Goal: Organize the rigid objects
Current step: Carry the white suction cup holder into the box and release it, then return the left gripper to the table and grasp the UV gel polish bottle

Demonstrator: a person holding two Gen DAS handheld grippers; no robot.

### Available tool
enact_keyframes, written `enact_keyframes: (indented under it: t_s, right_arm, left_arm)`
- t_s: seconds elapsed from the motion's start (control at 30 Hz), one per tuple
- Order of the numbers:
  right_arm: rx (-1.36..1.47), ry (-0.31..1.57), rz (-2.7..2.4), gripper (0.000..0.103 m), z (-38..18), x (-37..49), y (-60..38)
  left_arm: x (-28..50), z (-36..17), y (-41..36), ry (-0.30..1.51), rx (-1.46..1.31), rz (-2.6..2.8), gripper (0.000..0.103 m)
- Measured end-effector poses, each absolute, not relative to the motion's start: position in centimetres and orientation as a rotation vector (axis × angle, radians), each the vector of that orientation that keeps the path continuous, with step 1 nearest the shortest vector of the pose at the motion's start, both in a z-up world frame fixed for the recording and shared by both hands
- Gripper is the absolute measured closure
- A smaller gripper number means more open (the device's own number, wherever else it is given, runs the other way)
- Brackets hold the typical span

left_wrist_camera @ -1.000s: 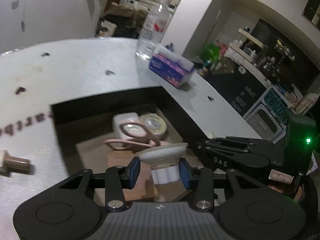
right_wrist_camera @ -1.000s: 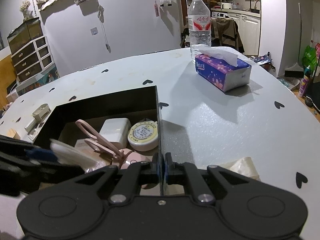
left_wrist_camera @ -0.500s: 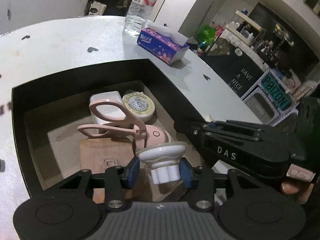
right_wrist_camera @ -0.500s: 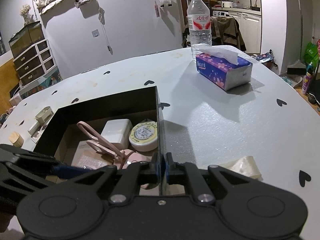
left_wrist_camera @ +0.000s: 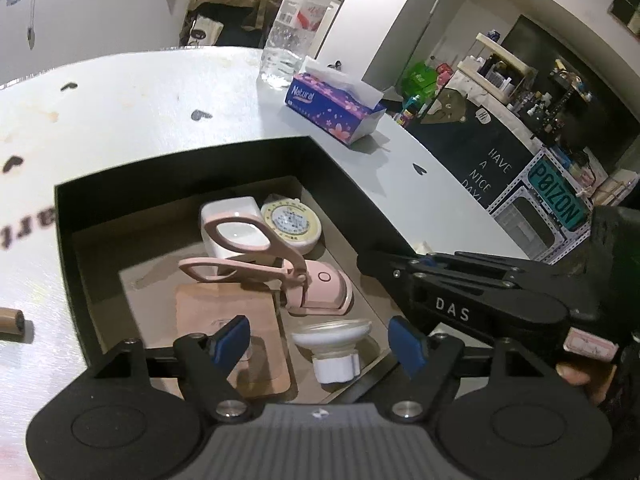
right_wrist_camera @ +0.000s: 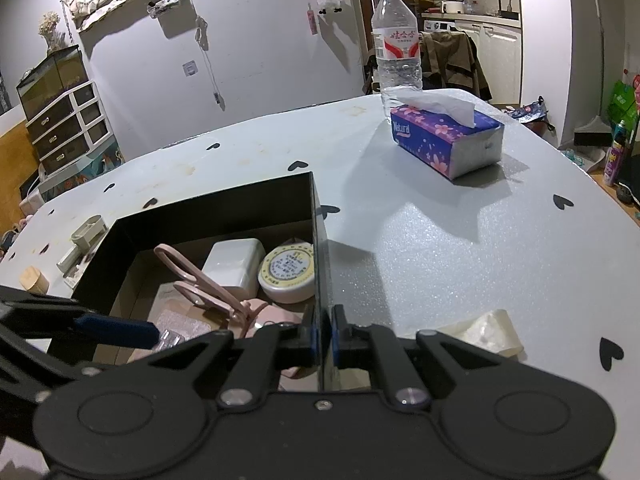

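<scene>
A black box [left_wrist_camera: 184, 164] sits on the white table. Inside lie a white charger block [left_wrist_camera: 230, 210], a round tin [left_wrist_camera: 291, 226], a pink eyelash curler [left_wrist_camera: 256, 260], a tan pad [left_wrist_camera: 230, 320] and a white suction cup [left_wrist_camera: 332, 344] near the front wall. My left gripper [left_wrist_camera: 320, 340] is open, its pads on either side of the suction cup and apart from it. My right gripper [right_wrist_camera: 322, 338] is shut on the box's right wall [right_wrist_camera: 318, 240]. The box also shows in the right wrist view [right_wrist_camera: 208, 216] with the curler [right_wrist_camera: 200, 280], charger [right_wrist_camera: 234, 264] and tin [right_wrist_camera: 286, 276].
A purple tissue box [right_wrist_camera: 446, 140] and a water bottle [right_wrist_camera: 396, 44] stand at the far side of the table. A crumpled clear wrapper [right_wrist_camera: 484, 330] lies right of the box. A beige holder [right_wrist_camera: 86, 234] and a wooden cap [right_wrist_camera: 34, 280] lie left of it.
My left gripper has opened and let go of the white suction cup, which now rests on the box floor. My right gripper stays clamped on the box wall.
</scene>
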State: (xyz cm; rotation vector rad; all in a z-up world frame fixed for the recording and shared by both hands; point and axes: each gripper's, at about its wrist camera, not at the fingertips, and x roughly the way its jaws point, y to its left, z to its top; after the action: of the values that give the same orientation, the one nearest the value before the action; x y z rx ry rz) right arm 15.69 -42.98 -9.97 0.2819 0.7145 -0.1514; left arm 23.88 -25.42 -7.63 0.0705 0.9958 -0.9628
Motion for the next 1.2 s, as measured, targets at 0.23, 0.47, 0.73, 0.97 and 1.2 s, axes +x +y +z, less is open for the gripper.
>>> enact_keyframes:
  t_s: [0.23, 0.47, 0.73, 0.97, 1.2]
  right_arm:
    - [0.282, 0.715, -0.152, 0.096, -10.0, 15.7, -43.0]
    - [0.28, 0.715, -0.151, 0.096, -10.0, 15.7, -42.9]
    - [0.27, 0.731, -0.164, 0.096, -10.2, 16.2, -42.8]
    - [0.254, 0.763, -0.185, 0.098, -10.8, 16.9, -42.5]
    - [0.202, 0.795, -0.204, 0.099, -10.7, 17.4, -41.8]
  left_arm:
    - [22.9, -6.3, -23.8, 0.91, 0.1, -0.952, 0.022]
    - [22.2, -5.0, -21.6, 0.826, 0.093, -0.91, 0.021]
    - [22.0, -3.9, -17.8, 0.725, 0.067, -0.789, 0.019]
    - [22.8, -3.8, -13.9, 0.685, 0.007, -0.654, 0.016]
    - [23.4, -4.8, -11.7, 0.69, -0.015, -0.568, 0.016]
